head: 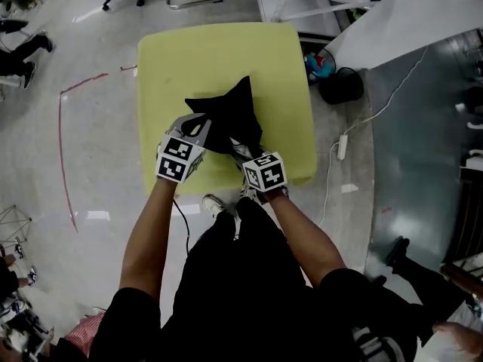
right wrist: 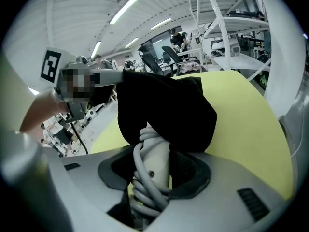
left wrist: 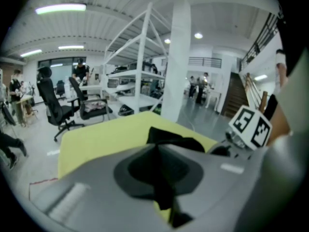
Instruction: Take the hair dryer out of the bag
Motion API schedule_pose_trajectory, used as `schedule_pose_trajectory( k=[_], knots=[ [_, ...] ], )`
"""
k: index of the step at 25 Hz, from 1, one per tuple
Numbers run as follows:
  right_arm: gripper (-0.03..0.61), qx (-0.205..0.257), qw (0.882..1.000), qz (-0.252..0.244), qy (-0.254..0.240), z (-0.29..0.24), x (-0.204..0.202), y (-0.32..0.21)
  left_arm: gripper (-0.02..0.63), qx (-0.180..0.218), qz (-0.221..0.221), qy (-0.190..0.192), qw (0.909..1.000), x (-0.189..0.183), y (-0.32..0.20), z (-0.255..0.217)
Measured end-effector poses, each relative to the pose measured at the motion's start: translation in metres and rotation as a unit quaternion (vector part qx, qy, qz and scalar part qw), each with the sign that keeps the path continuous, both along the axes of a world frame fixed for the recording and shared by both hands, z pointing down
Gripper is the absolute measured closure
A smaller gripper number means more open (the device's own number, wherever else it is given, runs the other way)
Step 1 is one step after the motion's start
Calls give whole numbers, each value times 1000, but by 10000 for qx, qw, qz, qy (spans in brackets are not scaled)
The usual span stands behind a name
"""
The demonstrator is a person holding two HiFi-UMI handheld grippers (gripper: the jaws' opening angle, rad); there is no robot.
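Note:
A black cloth bag [head: 230,115] lies on the yellow-green table [head: 189,59], pulled up into a peak. My left gripper [head: 202,130] is shut on a fold of the bag's fabric, which shows as a black strip pinched between its jaws [left wrist: 161,178]. My right gripper [head: 243,151] is at the bag's near edge. In the right gripper view its jaws [right wrist: 154,178] stand wide, shut on the hair dryer's pale handle [right wrist: 155,163], which has a grey cord wound round it. The dryer's head is hidden inside the bag [right wrist: 164,110].
The table's near edge runs just below both grippers, with the person's legs and a shoe [head: 213,204] under it. A black bin [head: 341,85] and a white power strip [head: 342,147] with its cable lie on the floor to the right. Office chairs [left wrist: 58,108] and white shelving [left wrist: 140,76] stand beyond.

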State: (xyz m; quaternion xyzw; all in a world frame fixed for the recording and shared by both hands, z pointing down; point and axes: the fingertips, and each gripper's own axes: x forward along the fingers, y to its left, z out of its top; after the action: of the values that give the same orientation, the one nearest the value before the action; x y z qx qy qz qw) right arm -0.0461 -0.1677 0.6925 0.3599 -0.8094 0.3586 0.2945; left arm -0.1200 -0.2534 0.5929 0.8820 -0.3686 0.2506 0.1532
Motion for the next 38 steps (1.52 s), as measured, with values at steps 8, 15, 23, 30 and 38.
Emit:
schedule_pose_trajectory(
  k=[8, 15, 23, 30, 38],
  knots=[
    [399, -6, 9978, -472, -470, -12, 6, 25, 591, -23, -222, -150, 9996, -12, -2, 5],
    [399, -289, 9916, -491, -1161, -14, 6, 43, 591, -10, -198, -324, 9993, -16, 4, 13],
    [400, -687, 9724, -367, -2200, -27, 4, 54, 591, -96, -295, -293, 9991, -24, 10, 19],
    [400, -1099, 9445, -114, -3095, -31, -1, 64, 591, -51, -306, -292, 9991, -22, 12, 22],
    [400, -1220, 9057, -100, -4059, -54, 1, 71, 591, -38, -263, -324, 9991, -33, 15, 23]
  ],
)
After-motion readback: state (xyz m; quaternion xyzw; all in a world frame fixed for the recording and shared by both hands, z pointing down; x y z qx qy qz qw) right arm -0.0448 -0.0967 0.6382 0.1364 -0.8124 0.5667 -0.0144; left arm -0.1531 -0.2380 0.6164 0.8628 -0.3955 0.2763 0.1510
